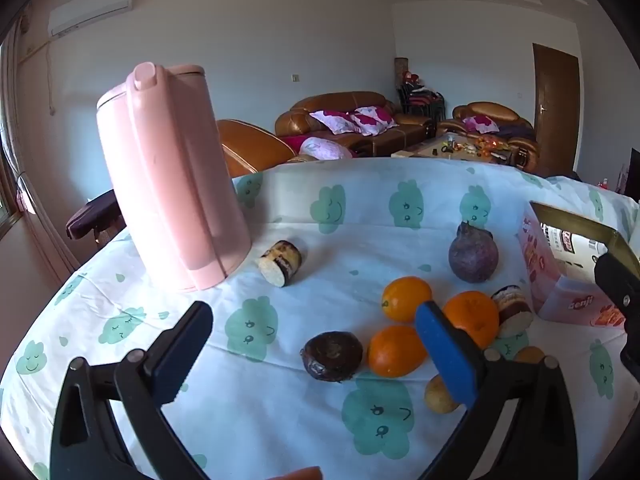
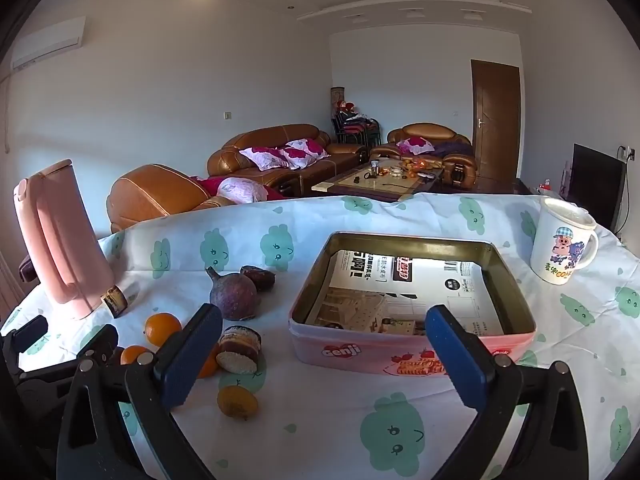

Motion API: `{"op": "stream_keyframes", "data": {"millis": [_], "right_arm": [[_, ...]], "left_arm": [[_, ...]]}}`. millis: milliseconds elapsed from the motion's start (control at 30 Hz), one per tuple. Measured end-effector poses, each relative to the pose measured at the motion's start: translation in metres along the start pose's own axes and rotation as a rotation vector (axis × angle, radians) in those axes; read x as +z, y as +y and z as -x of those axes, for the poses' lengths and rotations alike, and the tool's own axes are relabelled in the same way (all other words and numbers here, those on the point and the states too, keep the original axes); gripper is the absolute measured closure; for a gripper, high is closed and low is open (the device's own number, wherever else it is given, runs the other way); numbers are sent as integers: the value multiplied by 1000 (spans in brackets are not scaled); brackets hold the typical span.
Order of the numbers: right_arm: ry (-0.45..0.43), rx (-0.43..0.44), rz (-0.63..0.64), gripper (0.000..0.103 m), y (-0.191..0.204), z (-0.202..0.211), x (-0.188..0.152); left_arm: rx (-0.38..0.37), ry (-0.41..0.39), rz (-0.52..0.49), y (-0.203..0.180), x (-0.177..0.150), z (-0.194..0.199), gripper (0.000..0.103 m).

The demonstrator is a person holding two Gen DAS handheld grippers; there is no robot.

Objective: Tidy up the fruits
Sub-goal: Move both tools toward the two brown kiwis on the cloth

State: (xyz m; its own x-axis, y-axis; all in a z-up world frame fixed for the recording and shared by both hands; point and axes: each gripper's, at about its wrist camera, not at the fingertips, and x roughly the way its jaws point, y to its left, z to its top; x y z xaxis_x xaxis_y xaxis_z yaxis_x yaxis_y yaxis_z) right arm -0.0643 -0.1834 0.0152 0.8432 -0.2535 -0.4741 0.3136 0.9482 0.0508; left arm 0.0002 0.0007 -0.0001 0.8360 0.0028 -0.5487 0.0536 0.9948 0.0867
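Open cloud-print tablecloth [image 2: 320, 420] near front edge: passable. Obstacles: tall pink plastic kettle [image 1: 168, 184] left; clustered oranges [image 1: 404, 296] centre; open pink rectangular tin [image 2: 408, 352] right; white cartoon mug [image 2: 562, 240] far right.

In your right-wrist view the tin [image 2: 412, 344] sits centre frame on the tablecloth [image 2: 320, 420], mug [image 2: 564, 246] at its upper right. Kettle [image 2: 60, 248] stands far left. Btwn kettle and tin: beet [image 2: 234, 296], oranges [image 2: 162, 328] lower left of it, cut piece [image 2: 240, 348] just below it.
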Motion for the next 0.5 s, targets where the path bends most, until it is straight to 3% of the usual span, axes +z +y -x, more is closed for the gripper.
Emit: {"op": "stream_keyframes", "data": {"millis": [500], "right_arm": [[49,-16,-1,1,-3,-10,-2]], "left_arm": [[-13,4,21,7,3,8,0]]}}
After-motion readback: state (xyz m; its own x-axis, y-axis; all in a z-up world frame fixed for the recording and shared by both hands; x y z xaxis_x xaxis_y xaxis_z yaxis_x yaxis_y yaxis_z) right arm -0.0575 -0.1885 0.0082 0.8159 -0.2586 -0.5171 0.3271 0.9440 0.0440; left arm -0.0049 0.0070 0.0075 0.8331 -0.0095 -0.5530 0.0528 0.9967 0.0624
